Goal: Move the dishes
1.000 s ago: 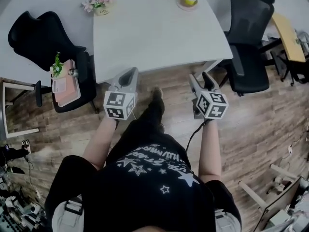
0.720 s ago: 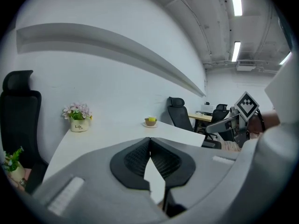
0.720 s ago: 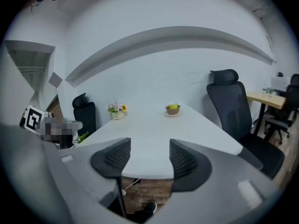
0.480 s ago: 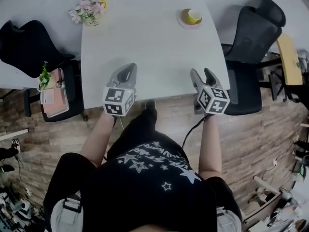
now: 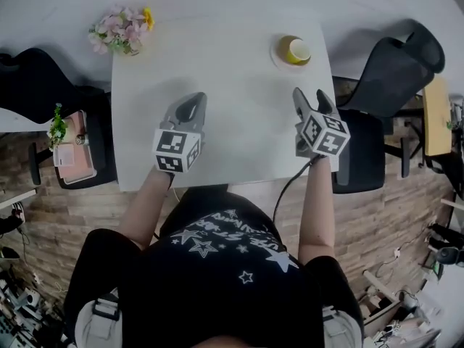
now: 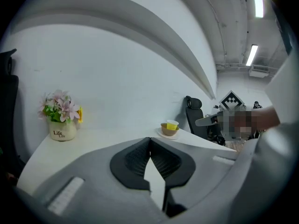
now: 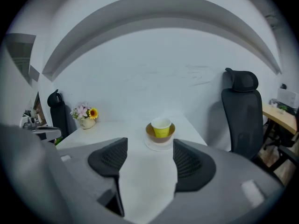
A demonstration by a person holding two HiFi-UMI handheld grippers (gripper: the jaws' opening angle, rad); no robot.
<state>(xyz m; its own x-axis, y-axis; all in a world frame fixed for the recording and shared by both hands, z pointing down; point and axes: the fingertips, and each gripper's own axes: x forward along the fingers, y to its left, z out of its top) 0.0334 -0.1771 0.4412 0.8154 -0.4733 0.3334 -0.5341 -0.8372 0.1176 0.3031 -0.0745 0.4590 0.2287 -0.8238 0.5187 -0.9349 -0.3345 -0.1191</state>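
Observation:
At the far right of the white table (image 5: 217,64) is a stack of dishes: a yellow cup (image 5: 298,49) in a brown bowl (image 5: 288,51) on a white plate (image 5: 279,56). My right gripper (image 5: 310,97) hovers over the table's right side, just short of the stack, and stands open with nothing between its jaws. In the right gripper view the cup (image 7: 161,127) and plate (image 7: 158,145) lie straight ahead of my right gripper (image 7: 149,146). My left gripper (image 5: 193,104) is shut and empty over the table's middle. From my left gripper (image 6: 149,141), the stack (image 6: 170,128) sits ahead to the right.
A pot of pink and yellow flowers (image 5: 119,31) stands at the table's far left corner. Black office chairs flank the table, one at the right (image 5: 388,75) and one at the left (image 5: 40,78). A pink case (image 5: 72,147) rests on the left chair's seat.
The person has stepped up to the table. Both grippers, held over the wooden floor a second ago, are now above the tabletop, and the dishes are nearer to the right gripper.

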